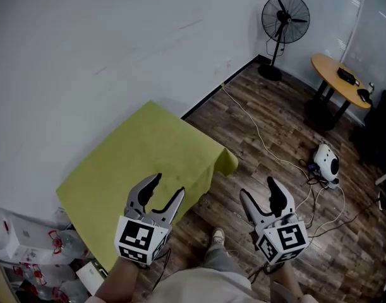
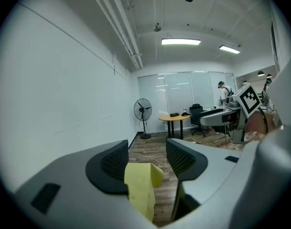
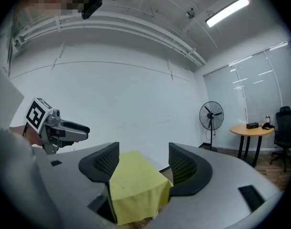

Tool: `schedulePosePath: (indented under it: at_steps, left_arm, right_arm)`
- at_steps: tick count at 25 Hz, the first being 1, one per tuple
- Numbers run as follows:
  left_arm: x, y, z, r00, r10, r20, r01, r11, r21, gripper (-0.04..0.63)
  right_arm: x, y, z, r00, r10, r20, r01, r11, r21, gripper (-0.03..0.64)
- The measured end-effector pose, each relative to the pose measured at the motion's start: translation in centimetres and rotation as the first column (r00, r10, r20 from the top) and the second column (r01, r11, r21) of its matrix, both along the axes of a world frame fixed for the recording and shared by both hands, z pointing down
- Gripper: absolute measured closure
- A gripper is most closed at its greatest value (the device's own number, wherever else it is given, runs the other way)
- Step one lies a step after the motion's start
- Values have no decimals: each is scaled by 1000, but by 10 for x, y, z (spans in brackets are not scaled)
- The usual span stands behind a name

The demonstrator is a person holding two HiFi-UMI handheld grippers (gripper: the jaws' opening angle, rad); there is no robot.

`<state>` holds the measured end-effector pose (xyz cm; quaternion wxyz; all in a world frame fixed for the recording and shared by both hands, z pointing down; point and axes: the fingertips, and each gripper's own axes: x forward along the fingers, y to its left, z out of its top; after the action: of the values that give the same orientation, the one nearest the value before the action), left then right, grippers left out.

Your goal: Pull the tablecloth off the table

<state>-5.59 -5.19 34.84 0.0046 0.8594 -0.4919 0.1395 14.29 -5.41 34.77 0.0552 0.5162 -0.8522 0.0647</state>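
A yellow-green tablecloth (image 1: 148, 160) covers a small table against the white wall, with one corner drooping at the right (image 1: 227, 163). My left gripper (image 1: 168, 184) hovers over the cloth's near edge, jaws apart and nothing pinched. My right gripper (image 1: 257, 188) hangs open over the wooden floor, to the right of the table. In the left gripper view the cloth (image 2: 140, 187) shows beyond the spread jaws (image 2: 146, 159), apart from the pads. The right gripper view shows the whole cloth (image 3: 135, 187) ahead of its open jaws (image 3: 144, 163), with the left gripper (image 3: 64, 130) at the left.
A standing fan (image 1: 285, 19) and a round wooden table (image 1: 340, 77) are at the far right. A white device (image 1: 327, 163) and cables (image 1: 262, 137) lie on the floor. Boxes and clutter (image 1: 28, 257) crowd the lower left. The person's shoe (image 1: 217, 235) is near the table.
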Motion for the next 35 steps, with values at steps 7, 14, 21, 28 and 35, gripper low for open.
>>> schedulePosePath:
  at_steps: [7, 14, 21, 28, 35]
  left_arm:
    - [13, -103, 14, 991, -135, -21, 133, 988, -79, 341]
    - [37, -167, 27, 990, -137, 35, 139, 986, -88, 321]
    - [22, -208, 45, 987, -162, 2, 161, 984, -81, 304]
    - [-4, -247, 91, 991, -134, 2, 132, 976, -172, 304]
    - [-18, -279, 148, 992, -122, -3, 117, 957, -266, 304]
  right_arm:
    - [14, -107, 14, 994, -110, 13, 110, 993, -40, 282]
    - [15, -185, 37, 984, -176, 23, 178, 981, -81, 275]
    - [3, -235, 67, 987, -159, 18, 160, 977, -142, 275]
    - [-35, -276, 104, 983, -179, -40, 168, 966, -197, 275]
    - [-66, -294, 163, 983, -178, -34, 160, 941, -300, 275]
